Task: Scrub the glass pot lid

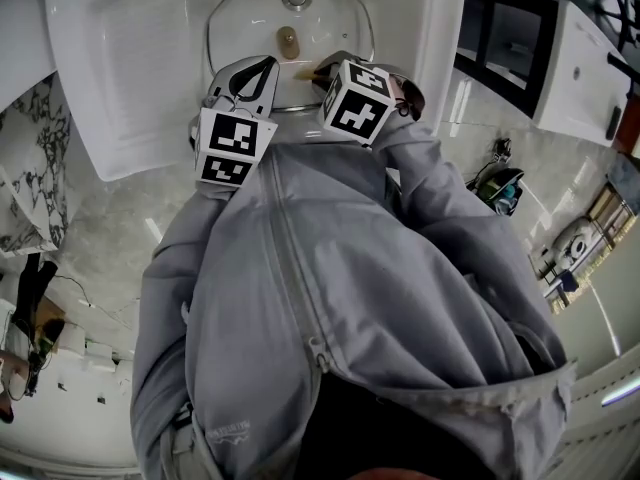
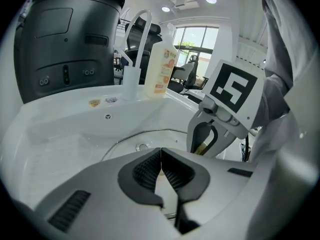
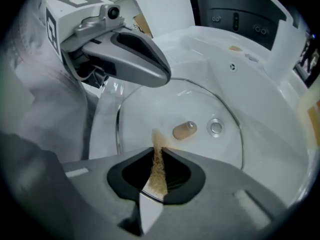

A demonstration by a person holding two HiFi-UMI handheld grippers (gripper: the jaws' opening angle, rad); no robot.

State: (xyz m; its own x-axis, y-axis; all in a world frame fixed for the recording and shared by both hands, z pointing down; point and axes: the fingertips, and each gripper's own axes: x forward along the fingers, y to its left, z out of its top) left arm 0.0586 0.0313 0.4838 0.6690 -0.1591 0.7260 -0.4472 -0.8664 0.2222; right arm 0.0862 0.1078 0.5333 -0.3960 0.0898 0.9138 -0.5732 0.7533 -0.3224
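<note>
The round glass pot lid lies in the white sink basin, its wooden knob pointing up. In the right gripper view the lid and its knob sit just beyond my jaws. My right gripper is shut on a thin tan fibrous scrub pad, which stands on edge above the lid's near side. My left gripper is shut with nothing showing between its pads. It hovers over the lid's near-left rim. In the head view both grippers, left and right, reach over the sink's front edge.
The drain shows through the glass. Behind the sink stand a curved tap, a pale soap bottle and a big black appliance. A white draining board lies left of the basin. A grey jacket fills the lower head view.
</note>
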